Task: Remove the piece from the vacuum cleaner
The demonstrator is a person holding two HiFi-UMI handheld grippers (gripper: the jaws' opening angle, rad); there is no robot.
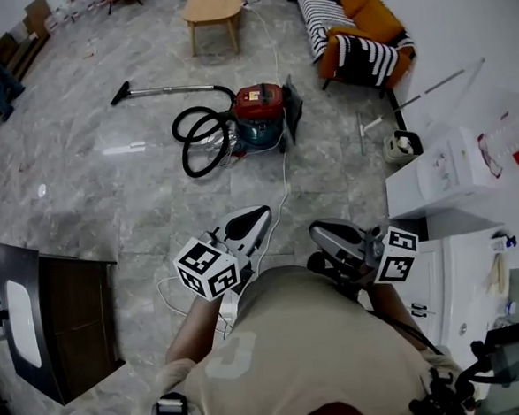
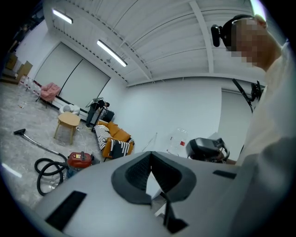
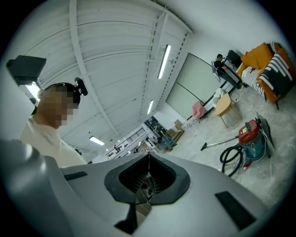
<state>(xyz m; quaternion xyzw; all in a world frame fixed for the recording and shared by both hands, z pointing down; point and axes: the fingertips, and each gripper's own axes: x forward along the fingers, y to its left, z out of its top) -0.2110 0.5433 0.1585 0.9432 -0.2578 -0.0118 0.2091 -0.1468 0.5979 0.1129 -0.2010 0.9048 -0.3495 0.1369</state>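
The grey tiled floor [image 1: 106, 168] fills most of the head view, with an orange sofa [image 1: 361, 13] and a small wooden table [image 1: 214, 3] at its far edge. The vacuum cleaner [image 1: 260, 113], a red canister, stands in the open middle of that floor, well apart from the person. Its black hose [image 1: 204, 142] lies coiled just beside it on the left, and a metal wand [image 1: 167, 91] runs from the hose to a floor nozzle [image 1: 120, 95] further left. A thin white cord [image 1: 285, 187] trails from the canister toward the person.

By my reading the step in hand is the approach: neither tool is near the machine and nothing has been taken off it. Which piece is meant is hard to tell at this range; the wand or the hose seems likeliest. The next move calls for closing the gap, spreading at least 1 pair of jaws, and probably steadying the canister with 1 tool while the other pulls the piece free.

The left gripper [image 1: 262, 213] is held out level in front of the body with its 2 jaws pressed together, nothing between them. The right gripper [image 1: 316, 232] sits just beside it, jaws likewise pressed together and empty. Neither touches anything
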